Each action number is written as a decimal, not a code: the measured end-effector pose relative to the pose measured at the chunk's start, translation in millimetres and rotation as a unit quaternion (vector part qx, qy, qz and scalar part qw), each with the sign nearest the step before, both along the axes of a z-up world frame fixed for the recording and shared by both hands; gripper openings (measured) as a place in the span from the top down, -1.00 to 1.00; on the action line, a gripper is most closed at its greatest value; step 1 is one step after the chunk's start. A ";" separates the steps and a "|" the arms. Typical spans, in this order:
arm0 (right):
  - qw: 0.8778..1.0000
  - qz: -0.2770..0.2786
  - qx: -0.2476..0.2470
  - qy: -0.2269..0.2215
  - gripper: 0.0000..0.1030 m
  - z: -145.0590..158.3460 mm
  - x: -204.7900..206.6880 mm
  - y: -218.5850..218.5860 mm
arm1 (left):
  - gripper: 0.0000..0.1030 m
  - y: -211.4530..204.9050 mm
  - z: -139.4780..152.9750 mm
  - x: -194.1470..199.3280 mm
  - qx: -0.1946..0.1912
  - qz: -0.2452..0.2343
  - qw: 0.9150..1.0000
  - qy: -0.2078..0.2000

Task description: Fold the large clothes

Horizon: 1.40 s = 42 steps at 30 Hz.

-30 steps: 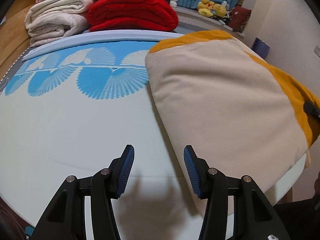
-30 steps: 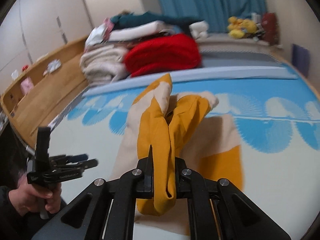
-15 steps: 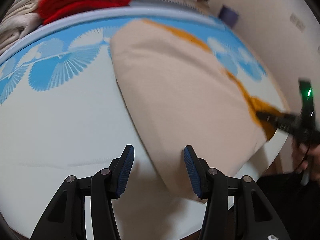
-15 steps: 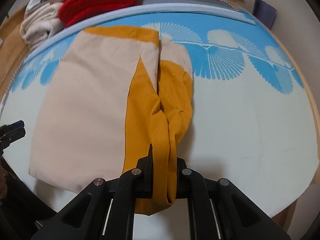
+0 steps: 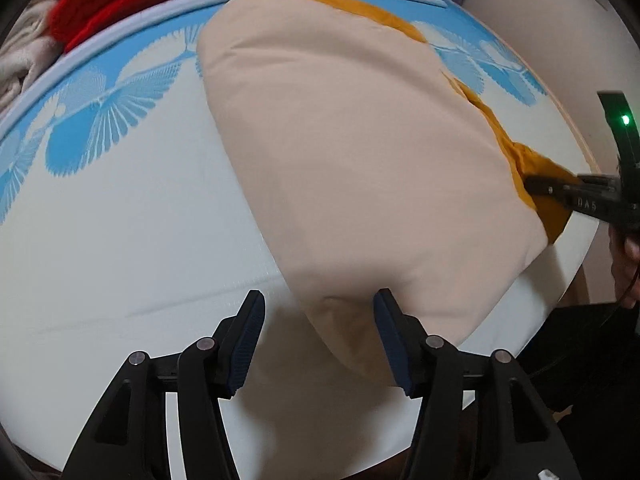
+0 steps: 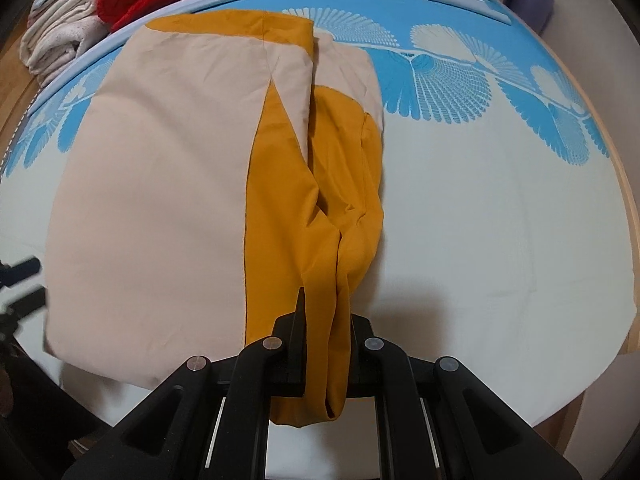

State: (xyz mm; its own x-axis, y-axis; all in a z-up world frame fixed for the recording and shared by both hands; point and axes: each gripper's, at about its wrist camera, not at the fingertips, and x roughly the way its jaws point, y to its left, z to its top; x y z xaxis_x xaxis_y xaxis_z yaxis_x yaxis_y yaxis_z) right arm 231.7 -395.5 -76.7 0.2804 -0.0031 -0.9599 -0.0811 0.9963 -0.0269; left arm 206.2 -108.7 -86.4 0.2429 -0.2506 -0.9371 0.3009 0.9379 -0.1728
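Beige-and-mustard garment lies flat mid-frame on the bed. Right gripper is clamped on its mustard edge; left gripper jaws are opening around the beige corner, probably not gripping yet. Grab both corners evenly before folding.

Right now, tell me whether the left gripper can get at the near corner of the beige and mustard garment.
Probably yes. The left gripper is opening, its jaws astride the garment's beige corner, pads not yet pressing, nothing in between. The right gripper holds the mustard edge, well aside.
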 end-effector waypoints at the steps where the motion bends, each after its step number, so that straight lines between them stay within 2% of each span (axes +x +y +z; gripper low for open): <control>1: 1.000 0.000 0.000 0.004 0.81 -1.5 -0.4 0.5 | -0.06 1.4 1.3 1.0 -0.010 0.003 1.000 0.002; 4: 1.000 0.004 -0.011 0.008 0.81 -4.6 1.0 0.2 | -0.03 0.7 6.2 0.0 -0.018 0.007 1.000 -0.003; 8: 1.000 0.004 -0.009 0.009 0.81 -4.9 -0.2 -0.7 | 0.00 -3.4 27.4 -8.3 -0.066 -0.009 0.997 -0.045; 10: 1.000 0.004 -0.009 0.010 0.81 -5.7 -0.3 -1.0 | -0.01 -10.6 29.6 -12.2 -0.076 -0.028 0.995 -0.051; 11: 1.000 0.005 -0.010 0.010 0.81 -5.7 -0.3 -0.7 | -0.01 -16.5 26.0 -13.6 -0.064 -0.036 0.996 -0.045; 13: 1.000 0.006 -0.012 0.012 0.81 -6.8 0.5 -0.6 | -0.07 -28.5 2.7 -15.6 0.001 -0.053 0.998 -0.018; 15: 1.000 0.005 -0.015 0.015 0.81 -8.1 1.0 0.0 | -0.10 -30.8 -9.5 -14.9 0.021 -0.053 0.998 0.002; 22: 0.999 0.014 -0.030 0.024 0.81 -13.3 -0.2 2.6 | -0.17 -29.5 -9.5 -12.9 0.011 -0.051 0.999 0.004; 38: 0.998 0.004 -0.012 0.054 0.79 -20.3 -6.8 -15.5 | -0.23 -30.8 -8.0 -9.7 0.003 -0.054 0.998 0.014; 42: 0.998 -0.002 -0.042 0.054 0.72 -18.6 -11.7 -23.2 | -0.23 -19.6 0.2 -7.6 -0.019 -0.042 0.999 0.014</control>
